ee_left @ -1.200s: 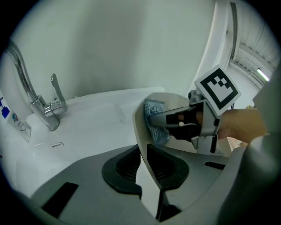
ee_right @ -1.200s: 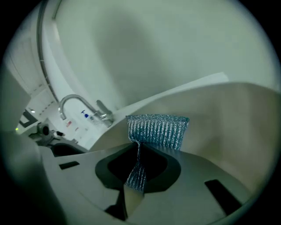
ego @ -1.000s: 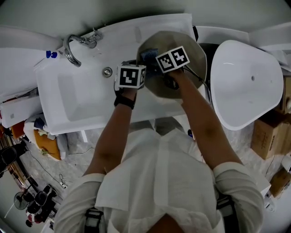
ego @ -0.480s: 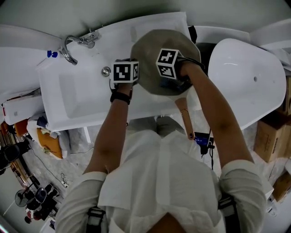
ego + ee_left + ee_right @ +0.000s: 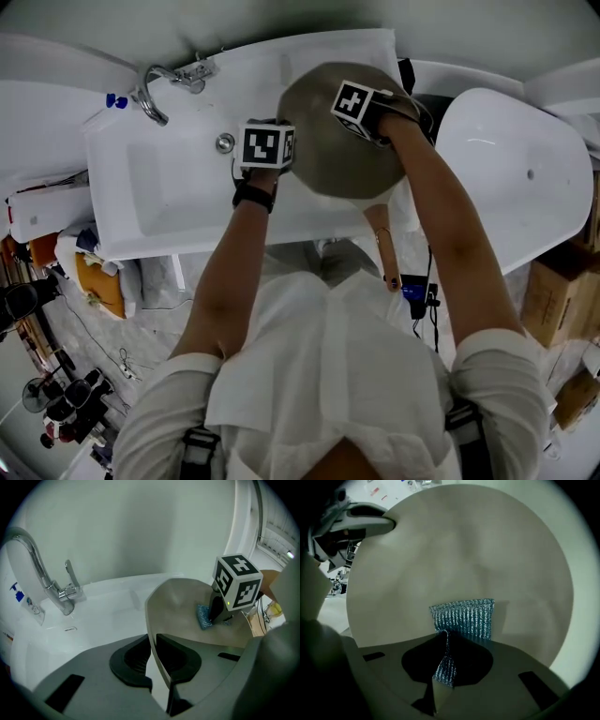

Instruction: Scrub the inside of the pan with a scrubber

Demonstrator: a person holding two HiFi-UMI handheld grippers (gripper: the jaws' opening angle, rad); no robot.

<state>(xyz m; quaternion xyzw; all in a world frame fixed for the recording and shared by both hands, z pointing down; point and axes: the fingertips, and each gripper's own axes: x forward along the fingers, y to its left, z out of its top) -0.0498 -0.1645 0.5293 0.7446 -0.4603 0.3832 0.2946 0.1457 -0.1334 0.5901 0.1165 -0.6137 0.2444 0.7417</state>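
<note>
A grey-beige pan (image 5: 342,141) is held tilted over the right end of a white sink (image 5: 178,187), its wooden handle (image 5: 382,246) pointing back toward the person. My left gripper (image 5: 151,665) is shut on the pan's rim (image 5: 149,620), at the pan's left side in the head view. My right gripper (image 5: 443,667) is shut on a blue mesh scrubber (image 5: 464,617), whose free end lies flat against the inside of the pan (image 5: 459,559). In the left gripper view the scrubber (image 5: 204,616) shows under the right gripper's marker cube (image 5: 236,582).
A chrome tap (image 5: 155,89) stands at the sink's back left and a drain (image 5: 224,142) lies in the basin. A large white tub (image 5: 511,178) sits to the right. Cardboard boxes (image 5: 567,281) and floor clutter (image 5: 56,262) flank the sink.
The right gripper has slid the scrubber from the pan's middle toward its far right side. The pan has tilted slightly, bringing its handle into view. The left gripper keeps its hold on the rim.
</note>
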